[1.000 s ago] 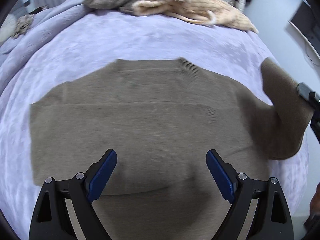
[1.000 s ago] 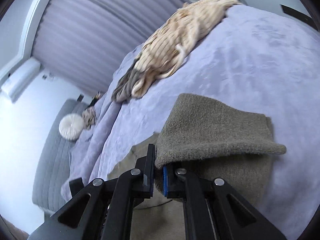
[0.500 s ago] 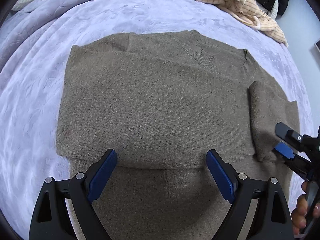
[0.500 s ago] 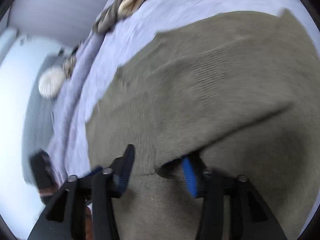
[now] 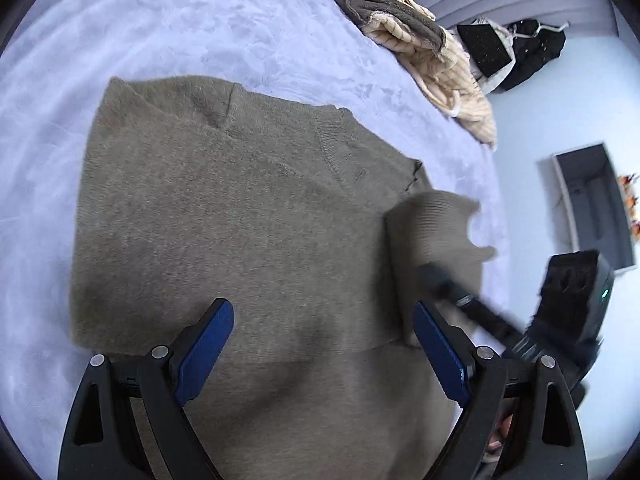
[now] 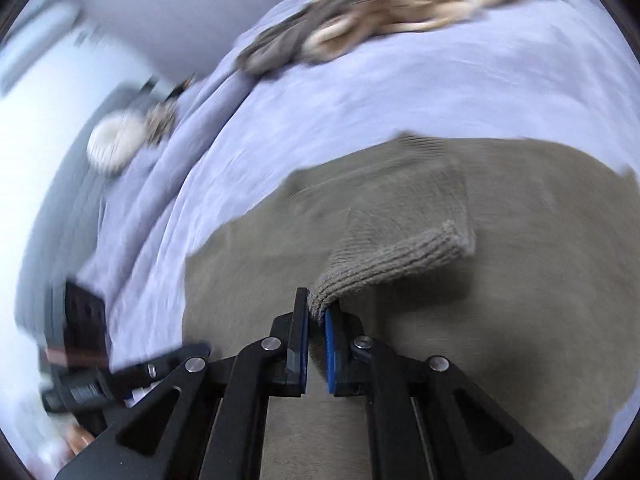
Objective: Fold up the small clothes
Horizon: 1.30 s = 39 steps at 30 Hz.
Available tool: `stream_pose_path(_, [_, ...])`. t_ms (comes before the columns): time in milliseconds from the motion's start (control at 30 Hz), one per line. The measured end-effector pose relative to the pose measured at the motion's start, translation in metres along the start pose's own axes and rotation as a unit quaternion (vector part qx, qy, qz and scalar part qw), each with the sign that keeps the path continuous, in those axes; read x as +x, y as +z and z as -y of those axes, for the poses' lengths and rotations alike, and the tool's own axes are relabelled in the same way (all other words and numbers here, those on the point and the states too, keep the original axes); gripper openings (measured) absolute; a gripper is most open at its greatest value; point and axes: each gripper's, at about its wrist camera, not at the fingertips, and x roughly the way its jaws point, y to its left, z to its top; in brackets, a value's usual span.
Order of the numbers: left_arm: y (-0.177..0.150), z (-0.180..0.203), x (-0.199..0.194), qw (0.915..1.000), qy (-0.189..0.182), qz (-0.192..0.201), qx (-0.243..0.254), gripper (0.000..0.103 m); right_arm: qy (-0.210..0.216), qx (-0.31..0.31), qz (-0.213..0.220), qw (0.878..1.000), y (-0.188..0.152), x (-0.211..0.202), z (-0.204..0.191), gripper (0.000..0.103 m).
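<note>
An olive-brown knit sweater (image 5: 240,216) lies flat on the lavender bedspread (image 5: 200,28), its left sleeve folded in over the body. My left gripper (image 5: 324,344) is open and empty, hovering just above the sweater's lower body. My right gripper (image 6: 316,320) is shut on the ribbed cuff (image 6: 384,264) of the right sleeve and holds it over the sweater's body. In the left wrist view that sleeve (image 5: 432,232) stands lifted at the sweater's right side, with the right gripper (image 5: 432,276) blurred beside it.
A pile of cream and grey clothes (image 5: 420,40) lies at the bed's far edge; it also shows in the right wrist view (image 6: 380,4). Dark items (image 5: 512,52) sit past the bed. A round white cushion (image 6: 112,148) lies on a grey sofa at left.
The right gripper opened briefly, then shut again on the sleeve cuff and carried it over the sweater's body. The left gripper stayed open and swung its view toward the right.
</note>
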Motion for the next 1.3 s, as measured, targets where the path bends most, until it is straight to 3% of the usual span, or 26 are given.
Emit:
stream_pose_path(133, [0.007,-0.004,0.018,0.9989,-0.040,-0.021,-0.014,0.092,-0.021,-0.076,-0.102,0.992,-0.023,0.049,-0.029,0.015])
stream_pose_path(200, [0.008,-0.004,0.027,0.9986,-0.036,-0.035,-0.016,0.092,-0.015,-0.078,-0.101,0.992,-0.032,0.048,-0.029,0.021])
stream_pose_path(300, [0.008,0.001,0.037,0.9989,-0.023,-0.040,-0.007,0.092,0.016,-0.031,-0.093,0.995,-0.039,0.027,-0.010,0.032])
stream_pose_path(400, [0.008,0.005,0.041,0.9991,-0.015,-0.039,-0.002,0.092,0.028,0.041,-0.082,0.995,-0.046,0.002,0.020,0.034])
stream_pose_path(533, [0.011,0.013,0.045,0.9992,0.009,-0.037,0.007,0.090,0.027,0.170,-0.047,0.984,-0.069,-0.039,0.084,0.039])
stream_pose_path(600, [0.014,0.019,0.048,0.9985,0.041,-0.031,0.020,0.055,0.032,0.233,-0.018,0.972,-0.088,-0.063,0.115,0.041])
stream_pose_path(633, [0.015,0.022,0.052,0.9974,0.053,-0.041,0.028,0.017,0.033,0.268,0.006,0.963,-0.095,-0.075,0.131,0.042])
stream_pose_path(667, [0.017,0.023,0.056,0.9972,0.050,-0.052,0.022,0.007,0.032,0.293,0.027,0.955,-0.101,-0.085,0.143,0.043])
stream_pose_path(833, [0.029,0.039,0.030,0.9994,0.014,-0.002,0.031,0.007,0.060,0.409,0.103,0.905,-0.118,-0.102,0.195,0.048])
stream_pose_path(933, [0.040,0.055,0.005,0.9981,-0.005,0.034,0.051,0.007,0.070,0.430,0.127,0.891,-0.110,-0.109,0.209,0.049])
stream_pose_path(967, [0.042,0.059,-0.002,0.9972,-0.004,0.043,0.060,0.007,0.070,0.425,0.136,0.892,-0.107,-0.117,0.212,0.049])
stream_pose_path(1133, [0.041,0.049,-0.004,0.9968,0.017,0.037,0.068,0.007,0.049,0.347,0.143,0.926,-0.086,-0.140,0.196,0.049])
stream_pose_path(1267, [0.018,0.004,0.024,0.9973,0.063,-0.011,0.038,0.007,0.011,0.380,0.097,0.920,-0.105,-0.114,0.217,0.047])
stream_pose_path(1300, [0.012,-0.005,0.030,0.9969,0.070,-0.020,0.030,0.007,0.017,0.392,0.092,0.915,-0.112,-0.108,0.223,0.039])
